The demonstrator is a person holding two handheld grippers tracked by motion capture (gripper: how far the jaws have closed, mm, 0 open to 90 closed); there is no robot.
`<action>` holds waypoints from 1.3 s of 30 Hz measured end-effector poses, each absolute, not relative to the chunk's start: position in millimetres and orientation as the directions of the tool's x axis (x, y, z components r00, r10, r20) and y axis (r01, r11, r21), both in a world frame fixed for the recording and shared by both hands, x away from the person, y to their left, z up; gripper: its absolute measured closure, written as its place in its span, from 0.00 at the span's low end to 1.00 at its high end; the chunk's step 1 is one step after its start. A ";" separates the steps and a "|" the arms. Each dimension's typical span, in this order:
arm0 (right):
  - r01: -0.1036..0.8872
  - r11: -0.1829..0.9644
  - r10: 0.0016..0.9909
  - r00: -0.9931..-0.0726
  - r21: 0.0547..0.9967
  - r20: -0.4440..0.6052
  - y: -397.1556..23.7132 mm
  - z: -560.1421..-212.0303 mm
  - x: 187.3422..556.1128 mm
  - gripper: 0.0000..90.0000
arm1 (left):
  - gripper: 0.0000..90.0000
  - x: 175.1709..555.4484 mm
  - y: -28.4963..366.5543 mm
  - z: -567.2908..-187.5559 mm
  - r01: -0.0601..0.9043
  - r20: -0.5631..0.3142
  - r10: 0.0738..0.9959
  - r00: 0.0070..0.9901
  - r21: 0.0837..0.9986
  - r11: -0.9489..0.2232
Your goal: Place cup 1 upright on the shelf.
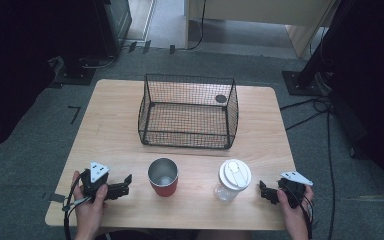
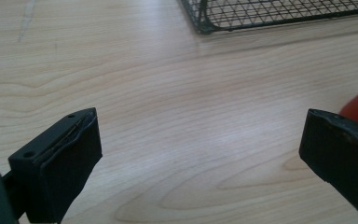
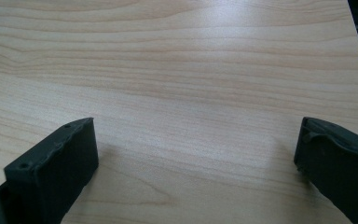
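While both the left tool (image 1: 125, 184) and right tool (image 1: 263, 191) rest wide apart and empty, cup (image 1: 163, 176) and bottle (image 1: 233, 180) stand ungrasped at 6 o'clock of the empty basket (image 1: 187, 111), so all work remains.

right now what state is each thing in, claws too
left claw: open, holding nothing
right claw: open, holding nothing
red cup: upright, no lid, looks empty
clear jar: upright, white lid on
basket: upright, open top, one dark round thing inside
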State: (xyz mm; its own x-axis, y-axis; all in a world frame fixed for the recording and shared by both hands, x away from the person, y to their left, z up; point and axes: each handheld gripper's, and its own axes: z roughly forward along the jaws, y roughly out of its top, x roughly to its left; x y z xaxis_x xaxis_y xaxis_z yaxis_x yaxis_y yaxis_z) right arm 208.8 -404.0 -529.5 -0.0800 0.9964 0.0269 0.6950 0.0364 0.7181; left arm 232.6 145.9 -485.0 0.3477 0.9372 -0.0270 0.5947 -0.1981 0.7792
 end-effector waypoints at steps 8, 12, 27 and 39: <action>0.695 0.036 0.996 -0.080 0.718 0.027 -404.0 -529.5 208.7 0.00 | 0.00 222.8 138.6 -483.9 0.553 -0.018 0.920 0.391 0.804 -0.219; 0.695 0.036 0.996 -0.080 0.718 0.027 -404.0 -529.5 208.8 0.00 | 0.00 218.9 135.2 -486.8 0.543 -0.032 0.901 0.433 0.807 -0.232; 0.695 0.036 0.996 -0.080 0.718 0.027 -404.0 -529.5 208.7 0.00 | 0.00 203.8 116.9 -494.8 0.555 -0.035 0.876 0.482 0.786 -0.274; 0.695 0.036 0.996 -0.080 0.718 0.027 -403.9 -529.5 208.7 0.00 | 0.00 192.6 95.6 -497.1 0.543 -0.053 0.833 0.551 0.781 -0.309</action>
State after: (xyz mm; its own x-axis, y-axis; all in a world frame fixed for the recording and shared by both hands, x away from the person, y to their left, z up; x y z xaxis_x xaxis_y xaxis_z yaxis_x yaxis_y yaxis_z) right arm 208.7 -403.9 -529.5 -0.0799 0.9964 0.0274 0.6953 0.0360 0.7178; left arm 192.6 95.6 -497.1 0.5506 0.8331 -0.0533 0.5430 -0.3088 0.7809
